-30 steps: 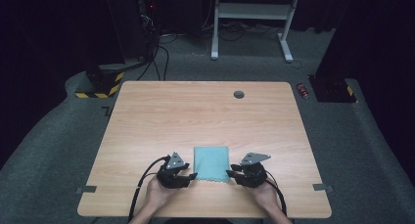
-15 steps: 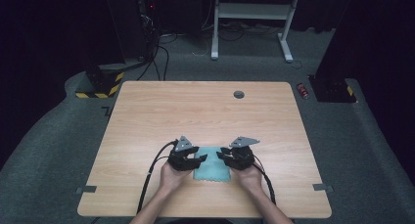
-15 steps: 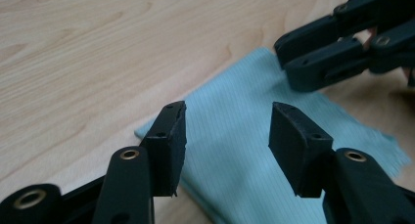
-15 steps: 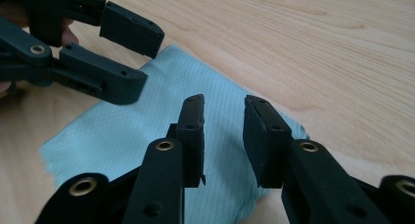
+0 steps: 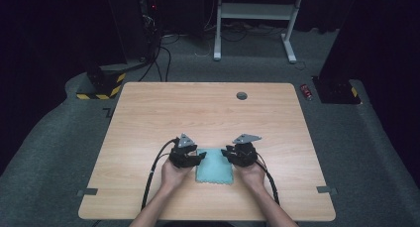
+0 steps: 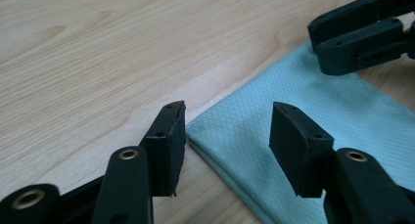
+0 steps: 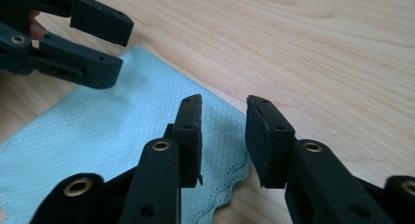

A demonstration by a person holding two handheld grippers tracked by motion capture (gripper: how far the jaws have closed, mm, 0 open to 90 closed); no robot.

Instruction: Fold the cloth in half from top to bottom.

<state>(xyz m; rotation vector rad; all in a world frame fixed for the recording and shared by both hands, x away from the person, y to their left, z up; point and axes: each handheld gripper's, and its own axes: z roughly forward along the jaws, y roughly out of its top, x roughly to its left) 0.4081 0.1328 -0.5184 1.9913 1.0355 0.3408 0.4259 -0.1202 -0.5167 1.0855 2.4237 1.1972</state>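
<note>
Apparently we set the left gripper (image 6: 227, 131) and right gripper (image 7: 222, 136), jaws parted and empty, at the folded teal cloth's (image 5: 214, 165) far corners to pinch them.

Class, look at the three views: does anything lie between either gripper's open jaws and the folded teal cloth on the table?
Nothing visible does. The left gripper straddles one corner of the teal cloth, the right gripper is at the opposite corner, and both stand open. Around the cloth there is bare wooden table.

A light teal cloth (image 5: 214, 165) with a fine diamond weave lies flat and folded into a rough square, layers showing along its edge, at the lower centre of the high view.
</note>
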